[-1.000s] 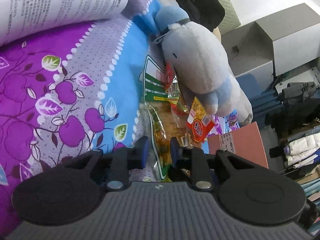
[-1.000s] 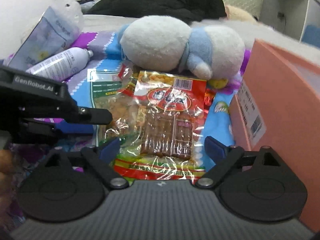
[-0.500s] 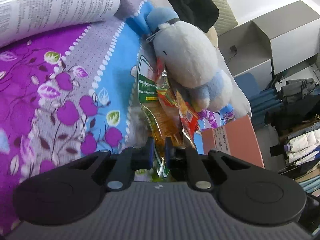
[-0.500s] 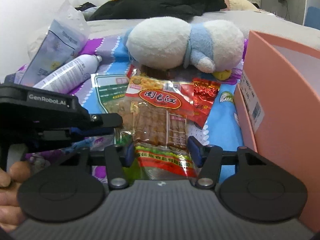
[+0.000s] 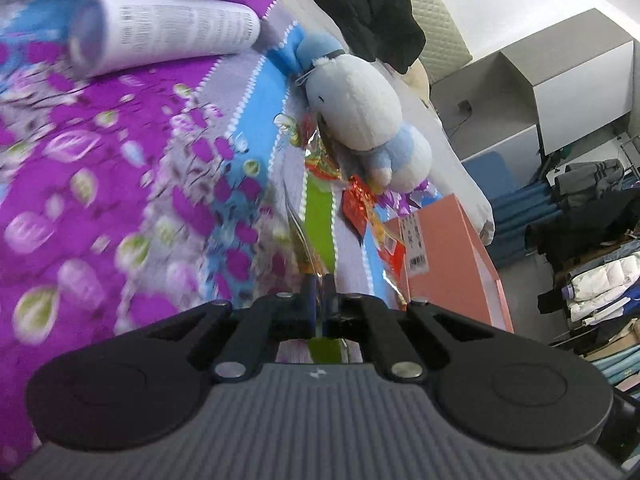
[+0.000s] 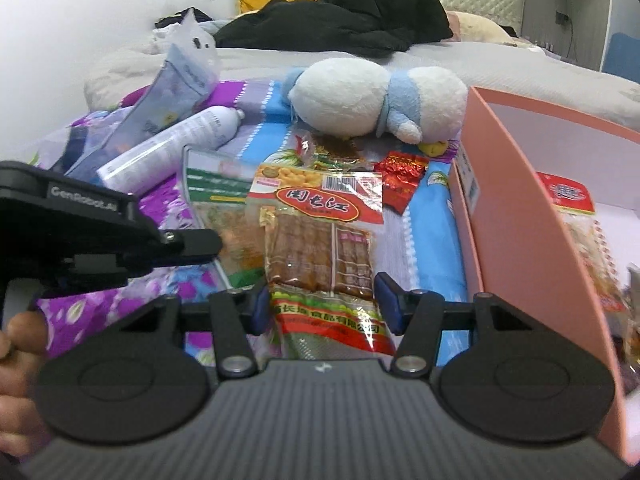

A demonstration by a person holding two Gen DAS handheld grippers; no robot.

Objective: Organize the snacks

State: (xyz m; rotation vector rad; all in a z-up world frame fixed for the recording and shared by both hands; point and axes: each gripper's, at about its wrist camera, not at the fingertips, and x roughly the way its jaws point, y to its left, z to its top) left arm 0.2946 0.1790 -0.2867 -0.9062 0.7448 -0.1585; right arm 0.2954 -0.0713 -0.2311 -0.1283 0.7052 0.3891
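My left gripper is shut on the edge of a clear snack pack with a green label, which hangs edge-on from it above the bedspread. From the right wrist the same pack shows beside the left gripper's black finger. My right gripper is shut on the sides of a red-labelled pack of brown strips. A pink box stands open at the right with another snack pack inside. A small red packet lies near the plush toy.
A white and blue plush toy lies behind the snacks, and a white spray can and a pale pouch lie at the left on the purple floral bedspread. Black clothing is heaped at the back. A hand shows at bottom left.
The left jaws closed onto the green-labelled pack and pulled back and up with it. The right jaws narrowed onto the red pack and rose, bringing the box's inside into view.
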